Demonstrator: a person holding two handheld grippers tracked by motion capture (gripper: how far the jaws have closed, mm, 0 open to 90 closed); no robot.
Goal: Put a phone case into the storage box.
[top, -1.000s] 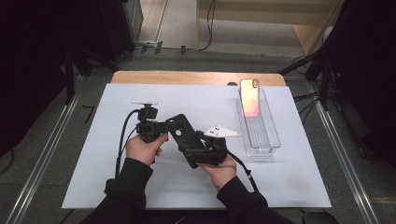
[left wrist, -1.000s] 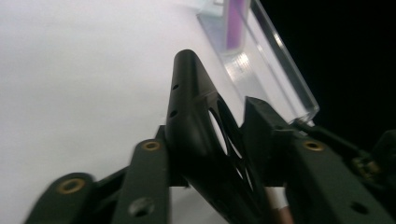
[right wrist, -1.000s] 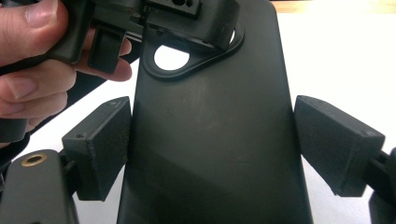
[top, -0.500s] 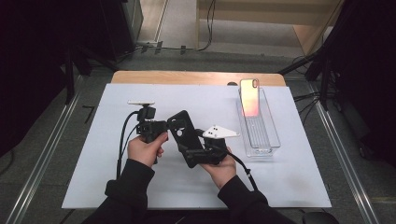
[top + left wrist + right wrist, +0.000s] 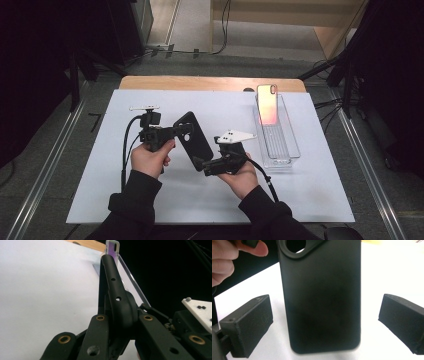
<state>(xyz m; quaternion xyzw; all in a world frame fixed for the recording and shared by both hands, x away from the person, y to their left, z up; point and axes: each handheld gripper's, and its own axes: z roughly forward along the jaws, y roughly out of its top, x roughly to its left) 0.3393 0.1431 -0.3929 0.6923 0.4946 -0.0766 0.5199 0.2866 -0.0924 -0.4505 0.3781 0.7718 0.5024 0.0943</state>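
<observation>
- High view: left hand-held gripper point(image 5: 172, 133) clamps the black rubbery phone case point(image 5: 193, 140) by its camera end.
- Right hand-held gripper point(image 5: 324, 322), jaws just spread, flanks the case's lower end.
- Light, flexible; grip its edges.

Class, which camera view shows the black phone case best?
The right gripper view: the case faces the camera, its back and camera hole plain. The left gripper view shows it edge-on between the tongs; the high view shows it whole but small.

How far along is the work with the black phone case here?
Done: the left gripper is clamped on the black phone case at its camera-hole end. In hand: the right gripper's jaws have just been opening, clear of the case. Left: the phone leans in the clear tray, uncased.
</observation>
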